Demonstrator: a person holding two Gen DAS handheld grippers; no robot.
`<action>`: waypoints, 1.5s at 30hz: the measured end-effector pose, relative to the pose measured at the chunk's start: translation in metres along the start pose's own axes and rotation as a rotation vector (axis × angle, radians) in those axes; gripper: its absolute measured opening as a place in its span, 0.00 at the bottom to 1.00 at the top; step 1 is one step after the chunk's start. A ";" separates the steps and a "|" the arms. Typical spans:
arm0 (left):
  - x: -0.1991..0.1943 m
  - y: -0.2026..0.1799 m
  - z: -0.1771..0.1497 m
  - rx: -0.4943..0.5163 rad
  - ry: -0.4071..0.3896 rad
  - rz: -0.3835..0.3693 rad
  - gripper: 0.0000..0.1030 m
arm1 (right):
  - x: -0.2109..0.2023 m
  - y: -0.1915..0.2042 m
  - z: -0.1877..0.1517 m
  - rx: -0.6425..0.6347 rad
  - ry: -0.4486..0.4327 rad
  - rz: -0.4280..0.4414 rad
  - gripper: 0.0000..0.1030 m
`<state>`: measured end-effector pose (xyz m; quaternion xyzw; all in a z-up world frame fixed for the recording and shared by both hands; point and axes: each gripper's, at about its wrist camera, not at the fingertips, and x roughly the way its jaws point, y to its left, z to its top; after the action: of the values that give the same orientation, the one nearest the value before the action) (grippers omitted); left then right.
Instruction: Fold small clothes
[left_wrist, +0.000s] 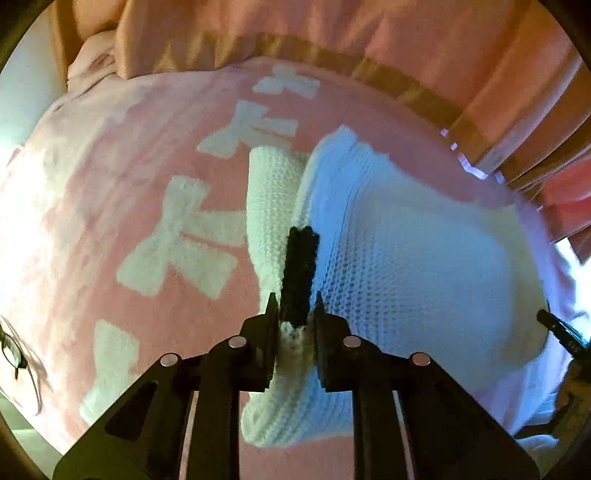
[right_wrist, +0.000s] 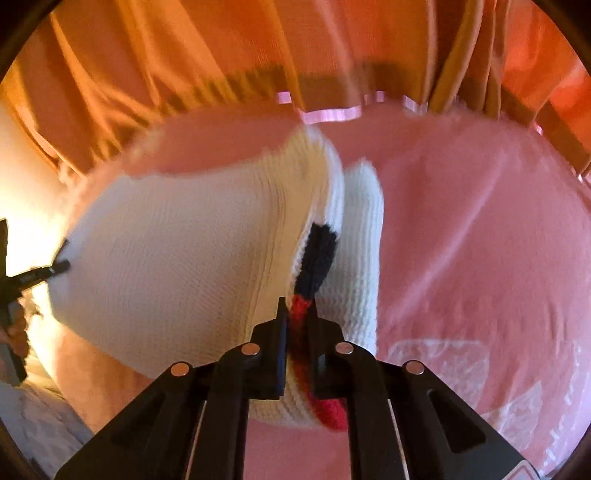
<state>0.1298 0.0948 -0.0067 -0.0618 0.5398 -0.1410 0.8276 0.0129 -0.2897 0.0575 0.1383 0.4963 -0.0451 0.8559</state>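
Observation:
A small white knitted sweater with black and red trim is held stretched over a pink blanket. My left gripper is shut on one edge of it, at the black trim. My right gripper is shut on the opposite edge, at the red and dark trim; the sweater spreads to its left. A sleeve hangs beside the body. Each gripper shows at the edge of the other's view.
The pink blanket has white bow patterns and covers a bed. Orange curtains hang behind it. A pair of glasses lies at the far left. A clear plastic bag lies on the blanket at the right.

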 end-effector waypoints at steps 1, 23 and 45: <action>-0.005 0.003 -0.002 -0.010 0.002 -0.010 0.15 | -0.007 -0.003 0.000 0.003 -0.009 0.000 0.08; 0.021 -0.040 0.060 -0.016 -0.146 0.046 0.55 | 0.059 -0.016 0.050 0.110 -0.044 -0.075 0.42; 0.045 -0.042 0.067 -0.004 -0.146 0.237 0.05 | 0.034 -0.012 0.082 0.120 -0.117 -0.050 0.13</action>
<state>0.2006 0.0379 -0.0079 -0.0092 0.4821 -0.0365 0.8753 0.0960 -0.3222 0.0639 0.1739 0.4454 -0.1041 0.8721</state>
